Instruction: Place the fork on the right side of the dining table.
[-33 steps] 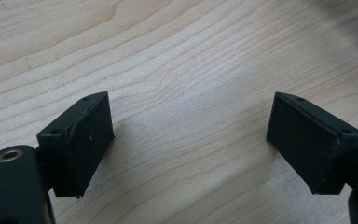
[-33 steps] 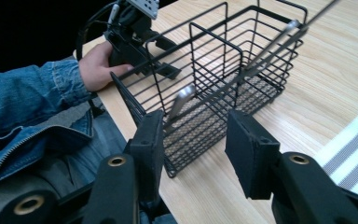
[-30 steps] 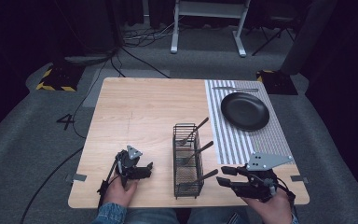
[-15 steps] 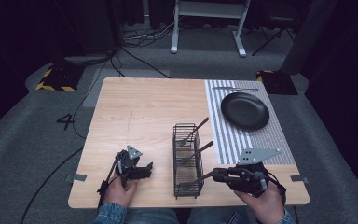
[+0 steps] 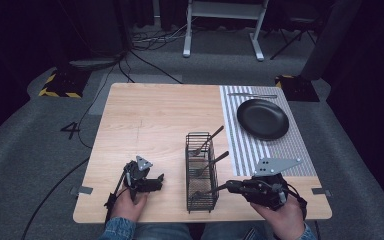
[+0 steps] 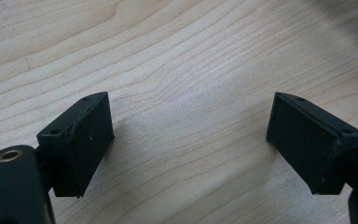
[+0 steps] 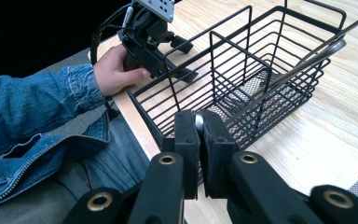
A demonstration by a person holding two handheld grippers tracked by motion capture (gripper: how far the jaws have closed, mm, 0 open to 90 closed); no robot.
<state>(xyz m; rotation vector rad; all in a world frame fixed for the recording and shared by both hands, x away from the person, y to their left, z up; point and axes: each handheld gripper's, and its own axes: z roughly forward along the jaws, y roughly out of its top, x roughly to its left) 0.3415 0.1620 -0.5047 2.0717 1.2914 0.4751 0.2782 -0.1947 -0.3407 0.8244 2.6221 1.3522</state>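
Observation:
A black wire basket point(image 5: 187, 170) stands on the wooden table, with several silver utensils leaning out of its compartments. My right gripper point(image 5: 228, 188) is at the basket's near right side, shut on the handle of a silver utensil point(image 5: 207, 192) in the nearest compartment. Its jaws have just been closing on that handle. In the right gripper view the gripper point(image 7: 198, 126) pinches the silver handle point(image 7: 198, 120) next to the basket point(image 7: 242, 56). My left gripper point(image 5: 158, 182) rests on the table left of the basket, open, with bare wood between its jaws point(image 6: 189, 140).
A black plate point(image 5: 262, 118) lies on a striped placemat point(image 5: 285, 147) at the far right, with a knife point(image 5: 252, 95) beyond it. Two forks point(image 5: 209, 140) lean out of the basket's farther compartments. The table's near edge runs just under both hands.
My right gripper has slid left to the basket and its jaws have shut on the utensil handle. The left gripper has stayed still.

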